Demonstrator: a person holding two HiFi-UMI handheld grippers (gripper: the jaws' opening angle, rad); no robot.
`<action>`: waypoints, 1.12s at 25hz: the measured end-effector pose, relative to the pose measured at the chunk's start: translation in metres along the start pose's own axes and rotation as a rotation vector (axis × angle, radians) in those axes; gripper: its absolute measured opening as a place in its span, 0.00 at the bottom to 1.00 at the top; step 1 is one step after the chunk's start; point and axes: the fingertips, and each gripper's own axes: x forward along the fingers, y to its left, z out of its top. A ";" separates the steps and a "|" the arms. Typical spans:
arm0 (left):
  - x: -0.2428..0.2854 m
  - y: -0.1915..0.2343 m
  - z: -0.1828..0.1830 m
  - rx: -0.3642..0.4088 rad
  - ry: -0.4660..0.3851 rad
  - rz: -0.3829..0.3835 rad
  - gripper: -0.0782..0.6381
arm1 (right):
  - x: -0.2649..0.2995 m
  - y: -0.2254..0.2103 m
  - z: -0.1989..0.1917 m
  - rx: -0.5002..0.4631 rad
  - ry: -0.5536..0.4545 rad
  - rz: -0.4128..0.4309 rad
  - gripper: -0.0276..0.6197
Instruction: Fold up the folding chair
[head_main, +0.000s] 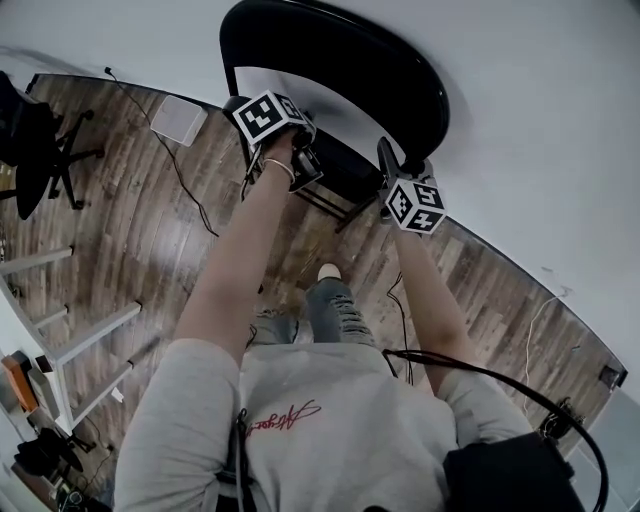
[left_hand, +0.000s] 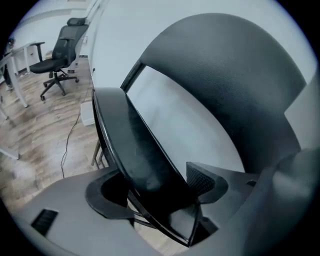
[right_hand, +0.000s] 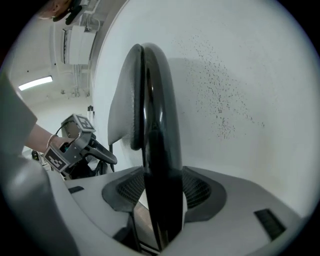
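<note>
Past the grey sweatshirt (head_main: 330, 420), the black metal folding chair (head_main: 340, 60) stands at the far wall (head_main: 550, 100). Left gripper (left_hand: 155, 185) is released, seat edge loose between its jaws. Right gripper (right_hand: 162, 192), also released, straddles the flattened chair; folding looks done, only withdrawal is left.

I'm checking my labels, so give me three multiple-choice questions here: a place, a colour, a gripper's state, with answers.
1. Where does the folding chair stand? A) by the white wall B) on a desk C) mid-floor
2. What colour is the chair? A) red B) white C) black
3. How are the right gripper's jaws? A) shut, empty B) apart, chair's edge between them C) shut on a cable

1 A: the head view shows it right by the wall.
2 C: it is black in every view.
3 B: the right gripper view shows gaps beside the edge.
</note>
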 end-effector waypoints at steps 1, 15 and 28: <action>-0.003 0.001 0.001 0.020 -0.001 -0.024 0.59 | -0.005 -0.001 -0.003 -0.006 0.004 -0.012 0.36; -0.136 0.057 -0.038 0.464 -0.366 0.154 0.19 | -0.114 0.099 0.013 -0.189 -0.050 0.173 0.21; -0.314 -0.024 -0.105 0.683 -0.570 -0.440 0.13 | -0.220 0.260 0.106 -0.500 -0.184 0.219 0.07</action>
